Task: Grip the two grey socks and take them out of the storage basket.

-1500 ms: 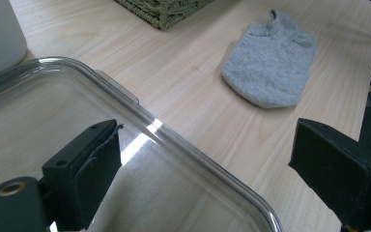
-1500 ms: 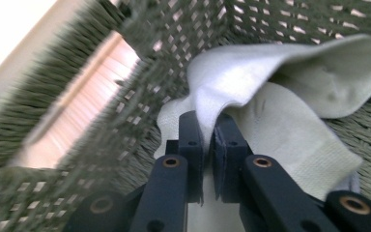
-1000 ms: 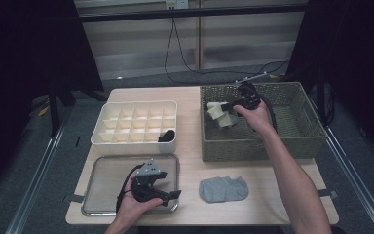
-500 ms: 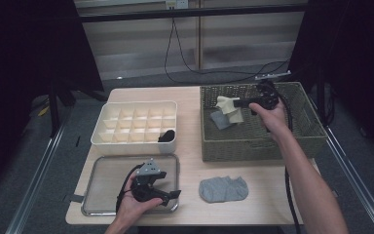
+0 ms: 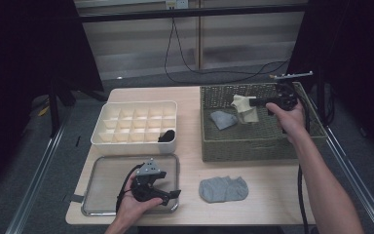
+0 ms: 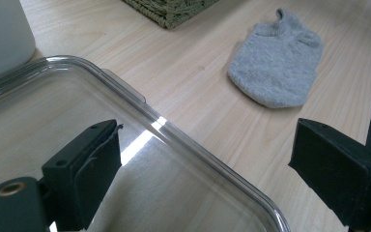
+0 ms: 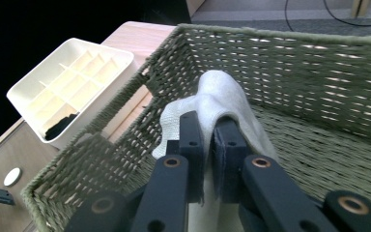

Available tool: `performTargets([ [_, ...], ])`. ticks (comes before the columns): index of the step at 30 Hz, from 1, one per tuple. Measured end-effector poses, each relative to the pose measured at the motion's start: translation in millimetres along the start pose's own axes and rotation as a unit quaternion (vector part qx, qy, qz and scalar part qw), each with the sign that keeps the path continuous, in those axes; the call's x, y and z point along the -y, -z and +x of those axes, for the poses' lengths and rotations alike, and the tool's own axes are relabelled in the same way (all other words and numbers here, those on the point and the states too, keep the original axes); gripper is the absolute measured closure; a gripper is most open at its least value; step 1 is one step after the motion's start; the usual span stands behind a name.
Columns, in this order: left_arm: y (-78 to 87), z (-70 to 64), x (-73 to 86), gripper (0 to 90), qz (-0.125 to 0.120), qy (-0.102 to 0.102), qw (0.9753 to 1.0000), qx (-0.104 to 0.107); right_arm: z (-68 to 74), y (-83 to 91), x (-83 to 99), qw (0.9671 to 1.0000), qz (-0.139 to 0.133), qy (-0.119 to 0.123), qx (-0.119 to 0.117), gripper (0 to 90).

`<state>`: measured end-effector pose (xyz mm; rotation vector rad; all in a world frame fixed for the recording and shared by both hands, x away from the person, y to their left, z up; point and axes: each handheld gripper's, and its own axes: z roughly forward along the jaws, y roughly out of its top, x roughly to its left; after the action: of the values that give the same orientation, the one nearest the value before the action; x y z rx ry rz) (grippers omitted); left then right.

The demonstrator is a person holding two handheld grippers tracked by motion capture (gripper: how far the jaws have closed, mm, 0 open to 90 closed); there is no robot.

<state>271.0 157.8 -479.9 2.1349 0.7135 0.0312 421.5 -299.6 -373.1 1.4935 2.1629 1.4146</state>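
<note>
At the left we hold our left gripper [image 5: 168, 194] low over the near right corner of the clear tray [image 5: 102, 168], its fingers [image 6: 94, 164] spread wide with nothing between them. The tray's raised rim runs diagonally under them. Behind the tray, the white divided organizer [image 5: 136, 109] sits with a black sock [image 5: 167, 135] in its near right compartment. Right of the tray rim we have open tabletop [image 5: 190, 165], with a grey sock [image 5: 223, 188] lying flat near the front edge, well apart from the tray. Farther right stands the woven basket [image 5: 253, 146], its left wall near the organizer. A second grey sock [image 5: 223, 119] lies on its floor. Our right gripper [image 5: 251, 103] is above the basket's interior, fingers [image 7: 192, 140] pressed together on a fold of the cream sock [image 5: 243, 107], which hangs off the basket floor, below the rim line, clear of the walls.
</note>
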Motion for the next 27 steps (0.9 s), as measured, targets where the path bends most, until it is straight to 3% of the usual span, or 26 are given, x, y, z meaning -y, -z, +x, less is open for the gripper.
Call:
performTargets([
  [5, -0.5, 0.0, -0.2, 10.5, 0.002, 0.000, 1.0000, 0.000, -7.9, 8.0, 5.2, 0.9998, 0.010, -0.003, 0.017, 84.1],
  [20, -0.6, 0.2, 0.0, 10.3, 0.003, 0.001, 1.0000, -0.001, -22.7, 1.6, 24.3, 0.9980, 0.047, -0.022, 0.037, 82.0],
  [23, -0.4, 0.4, 0.0, 10.3, 0.003, 0.001, 1.0000, -0.001, -25.1, 4.4, 24.7, 0.9971, 0.049, -0.024, 0.054, 77.5],
  [27, -0.8, 0.7, -0.1, 10.3, 0.004, 0.000, 1.0000, -0.001, -25.6, 6.5, 25.6, 0.9968, 0.048, -0.024, 0.059, 74.6],
])
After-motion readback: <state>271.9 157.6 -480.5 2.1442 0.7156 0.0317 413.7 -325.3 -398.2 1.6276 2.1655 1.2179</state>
